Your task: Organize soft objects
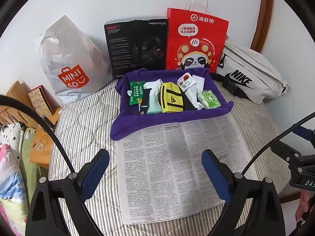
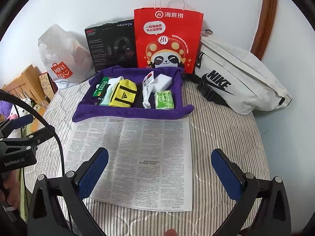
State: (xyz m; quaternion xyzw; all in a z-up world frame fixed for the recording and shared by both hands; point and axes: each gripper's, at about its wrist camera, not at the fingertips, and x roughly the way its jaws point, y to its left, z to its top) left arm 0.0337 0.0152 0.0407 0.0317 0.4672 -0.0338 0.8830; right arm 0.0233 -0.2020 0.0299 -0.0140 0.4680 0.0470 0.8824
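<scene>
Left wrist view: left gripper point(image 1: 155, 174) jaws wide apart, nothing between them, hovering over a sheet of printed newspaper point(image 1: 177, 169) spread flat on the striped bed cover point(image 1: 82, 118). Right wrist view: right gripper point(image 2: 159, 172) also spread wide and empty, above the same newspaper.

Soft items all sit inside the purple cloth tray point(image 1: 126, 125) at the far edge of the newspaper, tray front edge overlapping the paper. Left to right in the tray:
- green snack sachet point(image 1: 135, 94), leaning on the left side
- black strap with a metal stud point(image 1: 144, 102), just beside it
- pale mint-and-white sock point(image 1: 154, 100), touching the strap
- yellow Adidas fabric pouch with black stripes point(image 1: 172, 98), centre
- small white packet with a red print point(image 1: 186, 81), propped behind the pouch
- white crumpled wrapper point(image 2: 146, 96), lying lengthwise on something dark
- white block point(image 2: 162, 82), back right corner
- green tissue pack with a cartoon print point(image 1: 209, 99), front right corner

Behind the tray, against the wall: grey Miniso plastic bag point(image 1: 70, 64), black Hecate headset box point(image 1: 137, 45), red paper carrier bag with a panda print point(image 1: 195, 41), white Nike waist bag point(image 1: 250, 76) on the right. Headset box and red bag touch the tray's back edge.
</scene>
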